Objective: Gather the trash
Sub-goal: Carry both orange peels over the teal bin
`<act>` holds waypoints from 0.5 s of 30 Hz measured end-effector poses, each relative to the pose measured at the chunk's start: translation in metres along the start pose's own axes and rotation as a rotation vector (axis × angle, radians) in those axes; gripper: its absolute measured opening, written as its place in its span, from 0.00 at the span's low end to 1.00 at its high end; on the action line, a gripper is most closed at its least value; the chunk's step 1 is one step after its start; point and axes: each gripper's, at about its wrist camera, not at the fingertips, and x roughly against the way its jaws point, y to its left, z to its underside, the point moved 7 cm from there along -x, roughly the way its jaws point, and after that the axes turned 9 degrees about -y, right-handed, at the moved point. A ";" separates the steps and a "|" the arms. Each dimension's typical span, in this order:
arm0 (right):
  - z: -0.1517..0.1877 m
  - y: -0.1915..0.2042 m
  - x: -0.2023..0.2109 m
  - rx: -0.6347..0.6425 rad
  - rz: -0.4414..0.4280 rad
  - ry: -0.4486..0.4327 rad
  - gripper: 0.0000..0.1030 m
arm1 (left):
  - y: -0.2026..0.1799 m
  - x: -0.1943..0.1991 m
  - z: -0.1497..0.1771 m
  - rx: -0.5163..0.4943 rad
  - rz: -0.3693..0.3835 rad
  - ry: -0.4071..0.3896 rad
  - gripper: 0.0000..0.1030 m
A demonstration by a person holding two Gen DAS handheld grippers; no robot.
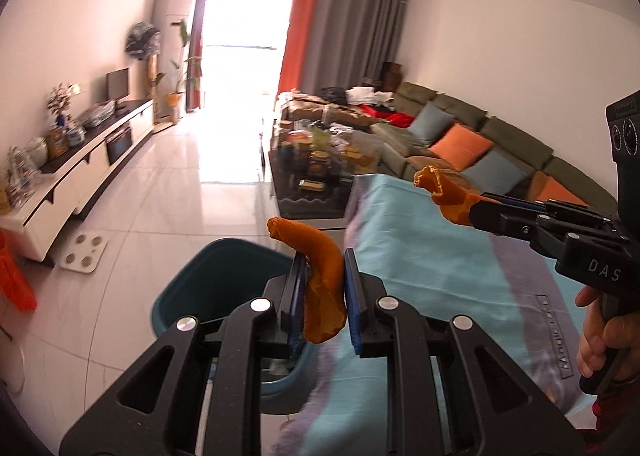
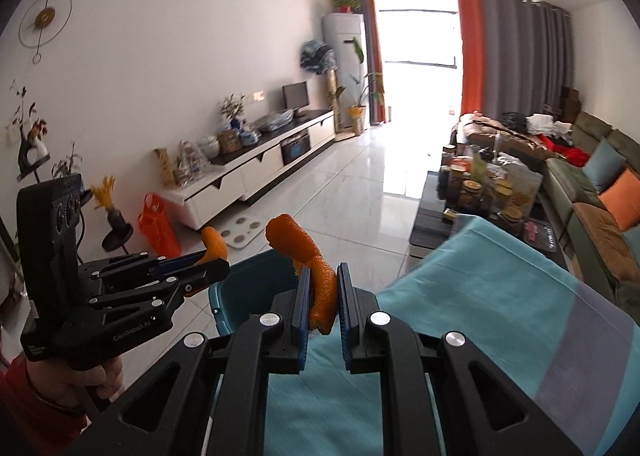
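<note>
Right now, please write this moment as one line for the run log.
left gripper: shut on orange peel | right gripper: shut on second orange peel | teal bin: on floor beside table, ahead

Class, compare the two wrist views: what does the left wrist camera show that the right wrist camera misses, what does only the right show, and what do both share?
Only the left wrist view: the right hand on its handle.

Only the right wrist view: the wall clock, the orange bag on the floor and the hand holding the left hand-held gripper.

Both: each hand-held gripper shut on an orange peel, the right hand-held gripper, the teal bin, the blue cloth, the sofa and the TV cabinet.
</note>
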 end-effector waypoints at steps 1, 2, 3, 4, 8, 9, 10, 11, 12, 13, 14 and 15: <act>-0.001 0.003 -0.004 0.004 -0.005 0.006 0.11 | 0.008 0.001 0.000 0.006 -0.009 0.002 0.18; -0.001 0.007 -0.010 0.009 -0.013 0.013 0.11 | 0.012 0.001 0.001 0.008 -0.016 0.004 0.18; -0.001 0.009 -0.014 0.014 -0.018 0.018 0.11 | 0.016 -0.001 0.002 0.010 -0.027 0.008 0.18; -0.001 0.012 -0.020 0.020 -0.025 0.028 0.11 | 0.021 -0.002 0.003 0.016 -0.034 0.014 0.18; 0.001 0.018 -0.043 0.042 -0.045 0.067 0.11 | 0.039 -0.010 0.010 0.030 -0.060 0.038 0.18; 0.003 0.019 -0.050 0.044 -0.049 0.080 0.11 | 0.039 -0.013 0.011 0.032 -0.063 0.043 0.18; 0.005 0.020 -0.053 0.045 -0.051 0.087 0.11 | 0.042 -0.017 0.013 0.038 -0.065 0.054 0.18; 0.007 0.021 -0.058 0.044 -0.055 0.098 0.11 | 0.045 -0.021 0.016 0.041 -0.068 0.063 0.18; 0.009 0.022 -0.064 0.042 -0.056 0.108 0.11 | 0.047 -0.024 0.018 0.043 -0.070 0.069 0.18; 0.012 0.022 -0.071 0.039 -0.060 0.125 0.11 | 0.046 -0.031 0.019 0.047 -0.071 0.076 0.18; 0.014 0.025 -0.075 0.040 -0.063 0.133 0.11 | 0.043 -0.037 0.021 0.051 -0.072 0.084 0.18; 0.017 0.026 -0.081 0.041 -0.066 0.149 0.11 | 0.045 -0.043 0.023 0.053 -0.073 0.093 0.18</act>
